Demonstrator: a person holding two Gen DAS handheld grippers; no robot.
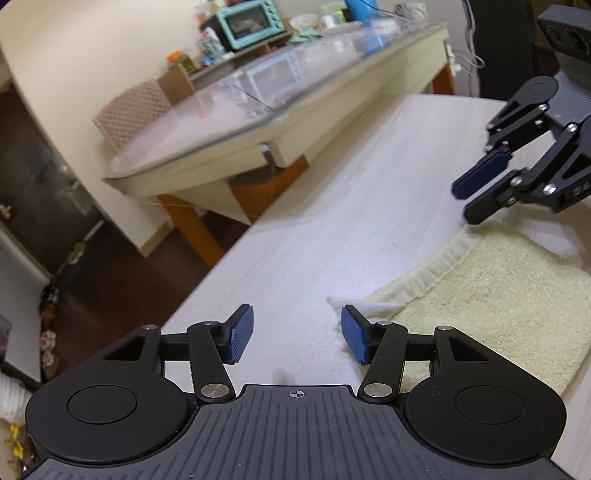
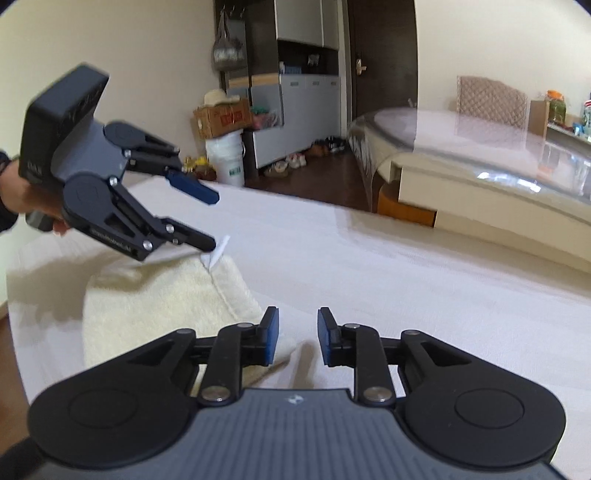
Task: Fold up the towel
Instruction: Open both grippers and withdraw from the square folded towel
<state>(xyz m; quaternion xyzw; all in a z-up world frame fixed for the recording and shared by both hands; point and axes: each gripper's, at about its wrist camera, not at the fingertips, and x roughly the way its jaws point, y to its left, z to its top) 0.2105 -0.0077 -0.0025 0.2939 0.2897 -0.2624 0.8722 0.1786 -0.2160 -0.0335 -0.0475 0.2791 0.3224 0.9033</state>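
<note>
A cream terry towel (image 1: 491,295) lies folded on the white table (image 1: 332,229); it also shows in the right wrist view (image 2: 155,306). A white label (image 2: 218,251) sticks up at its corner. My left gripper (image 1: 297,338) is open and empty just above the towel's labelled corner; in the right wrist view it (image 2: 214,219) hovers over that corner. My right gripper (image 2: 297,336) is open and empty at the towel's other near corner; in the left wrist view it (image 1: 469,201) hangs just above the towel's far edge.
A cream glass-topped table (image 1: 258,110) with a teal toaster oven (image 1: 249,22) stands beyond the white table. A chair (image 2: 491,101), a cabinet (image 2: 306,110), a white bucket (image 2: 227,158) and shoes on the dark floor lie further off.
</note>
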